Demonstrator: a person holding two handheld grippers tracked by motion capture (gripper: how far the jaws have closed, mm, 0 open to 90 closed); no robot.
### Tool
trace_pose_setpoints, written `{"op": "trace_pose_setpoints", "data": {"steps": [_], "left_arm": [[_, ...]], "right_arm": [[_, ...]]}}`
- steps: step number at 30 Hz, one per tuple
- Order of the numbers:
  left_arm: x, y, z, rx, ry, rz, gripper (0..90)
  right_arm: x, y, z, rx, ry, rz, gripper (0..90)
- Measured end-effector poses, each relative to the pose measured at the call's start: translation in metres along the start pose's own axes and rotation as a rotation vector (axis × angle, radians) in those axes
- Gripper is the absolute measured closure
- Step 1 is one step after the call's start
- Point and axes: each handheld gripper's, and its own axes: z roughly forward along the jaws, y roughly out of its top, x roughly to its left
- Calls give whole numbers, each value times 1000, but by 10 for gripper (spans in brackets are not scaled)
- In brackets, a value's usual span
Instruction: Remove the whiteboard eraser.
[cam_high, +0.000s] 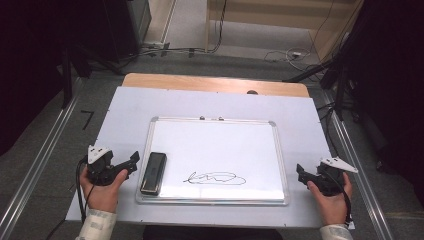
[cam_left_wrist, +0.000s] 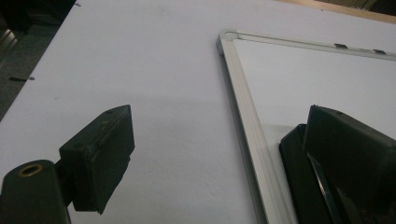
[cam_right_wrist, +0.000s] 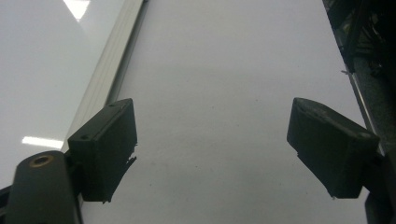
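A whiteboard with a silver frame lies flat on a white sheet. On its left part lies a black eraser, and a black scribble is drawn near its front edge. My left gripper rests just left of the board, open, its jaws pointing toward the eraser. In the left gripper view the jaws stand wide apart over the board's frame, with the eraser partly behind the right one. My right gripper sits at the board's right edge, open and holding nothing.
The sheet covers a wooden table whose far edge shows beyond it. Metal rails run along both sides at floor level. Cables lie on the floor behind the table. The board's frame runs along the left of the right gripper view.
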Motion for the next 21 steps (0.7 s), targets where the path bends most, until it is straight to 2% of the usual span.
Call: {"op": "trace_pose_setpoints", "data": {"steps": [13,21], "left_arm": [[-12,-2,1,21,-34,14,95],[-15,-3,2,33,-29,17,95]], "right_arm": [[0,0,-12,-26,21,16,154],[0,0,-12,-29,19,16,157]]}}
